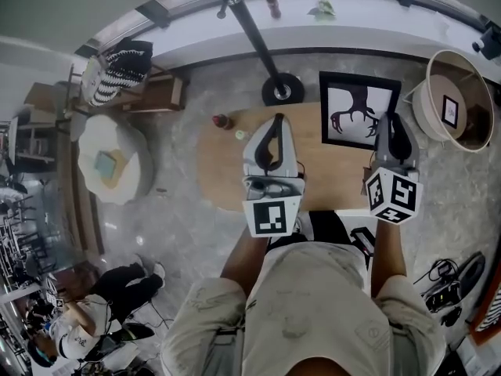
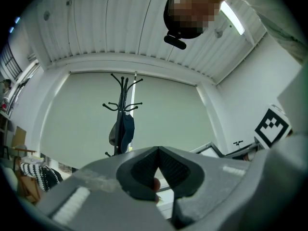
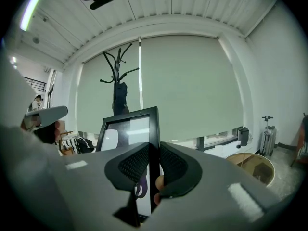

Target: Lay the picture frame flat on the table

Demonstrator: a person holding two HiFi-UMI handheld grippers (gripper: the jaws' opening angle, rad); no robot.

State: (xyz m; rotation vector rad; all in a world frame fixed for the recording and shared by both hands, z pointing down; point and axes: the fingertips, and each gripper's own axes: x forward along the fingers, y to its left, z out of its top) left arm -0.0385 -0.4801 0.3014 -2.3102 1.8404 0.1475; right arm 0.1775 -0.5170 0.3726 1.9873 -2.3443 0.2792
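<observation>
Brown wood makes up the oval table (image 1: 219, 171), which sits on a grey stone floor. At the far right side of the table is the picture frame (image 1: 360, 112). It has a black rim and a white picture with dark, branch-like shapes. In the right gripper view, the picture frame (image 3: 127, 129) stands up tall. I cannot be sure that its bottom edge touches the wood.

The right gripper (image 3: 154, 150) is squeezed onto the right side of the frame's rim, with one dark pad on each face. From the head view, the right gripper (image 1: 389, 120) meets the frame at that same side.

The left gripper (image 1: 274, 124) hangs over the middle of the table, apart from the frame. In its own view, the left gripper (image 2: 158, 150) has its two tips pressed together with nothing between them.

A small brown bottle (image 1: 223, 121) stands on the table to the left of that gripper.

Past the table, a black coat stand (image 1: 250, 30) rises from a round base. A big round tub (image 1: 458, 100) sits to the right of the frame. Far off to the left is a white round table (image 1: 109, 167), and a person (image 1: 117, 288) sits on the floor.
</observation>
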